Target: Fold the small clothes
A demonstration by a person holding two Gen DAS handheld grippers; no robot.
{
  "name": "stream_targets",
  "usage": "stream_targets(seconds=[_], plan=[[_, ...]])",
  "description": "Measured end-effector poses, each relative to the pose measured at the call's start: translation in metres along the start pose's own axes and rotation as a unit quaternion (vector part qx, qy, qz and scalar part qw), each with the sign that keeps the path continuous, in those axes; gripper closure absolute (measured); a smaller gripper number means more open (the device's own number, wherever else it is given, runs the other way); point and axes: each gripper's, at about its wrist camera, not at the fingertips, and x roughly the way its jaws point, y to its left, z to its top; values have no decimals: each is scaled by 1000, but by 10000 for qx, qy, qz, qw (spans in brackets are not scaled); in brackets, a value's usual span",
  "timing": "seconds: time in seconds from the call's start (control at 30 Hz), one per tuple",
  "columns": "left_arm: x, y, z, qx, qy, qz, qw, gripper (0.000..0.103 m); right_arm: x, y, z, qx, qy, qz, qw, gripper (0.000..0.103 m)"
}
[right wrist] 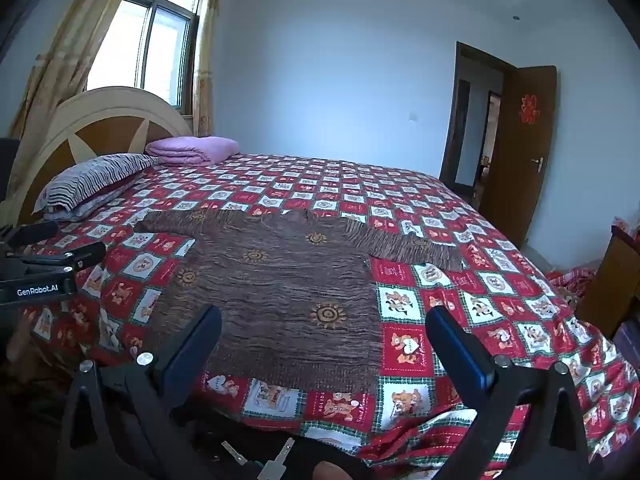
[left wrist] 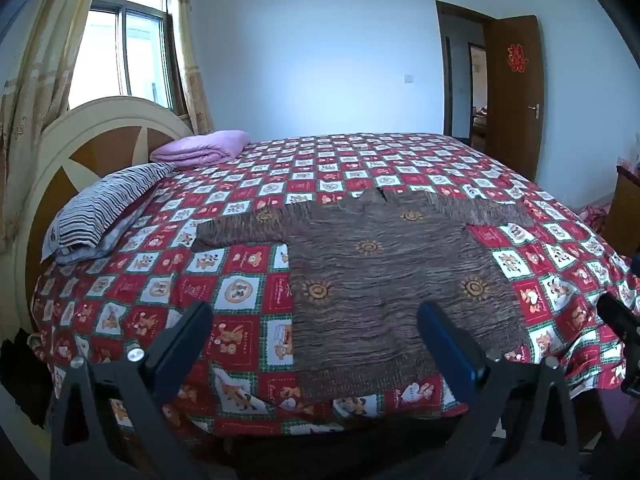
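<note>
A home bedroom: big bed point(left wrist: 240, 296) under a checked cover, striped pillow point(left wrist: 100, 208), folded pink blanket point(left wrist: 200, 148), curtained window point(left wrist: 124, 52), wooden door point(left wrist: 516, 96) standing open.

Left claw point(left wrist: 316, 320) with both fingers point(left wrist: 184, 340) spread wide, nothing between them, tilted downward. Right claw point(right wrist: 324, 324) likewise fully spread and empty, tilted downward; its tip also shows at the right edge of the left wrist view.
</note>
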Motion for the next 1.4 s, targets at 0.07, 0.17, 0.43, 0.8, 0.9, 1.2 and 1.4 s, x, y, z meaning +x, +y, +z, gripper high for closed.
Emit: stream_targets(seconds=[0.07, 0.17, 0.43, 0.8, 0.9, 1.2, 1.4], plan=[[0, 1, 0, 22, -36, 11, 10000, 0, -1, 2, 0, -52, -1, -25, 10000, 1], [1, 2, 0, 50, -62, 64, 9999, 0, 4, 6, -4, -89, 6, -56, 9999, 1], [-4, 4, 4, -9, -30, 17, 10000, 0, 10, -5, -4, 146, 140, 46, 9998, 1], [5, 8, -1, -97, 0, 37, 9999, 0, 11, -7, -6, 138, 173, 49, 9997, 1], [5, 7, -1, -94, 6, 35, 9999, 0, 12, -6, -6, 128, 190, 48, 9997, 1], [5, 7, 0, -99, 1, 53, 9999, 0, 12, -5, -6, 123, 188, 36, 9997, 1], [5, 7, 1, -109, -8, 53, 9999, 0, 13, -5, -7, 121, 187, 36, 9997, 1]])
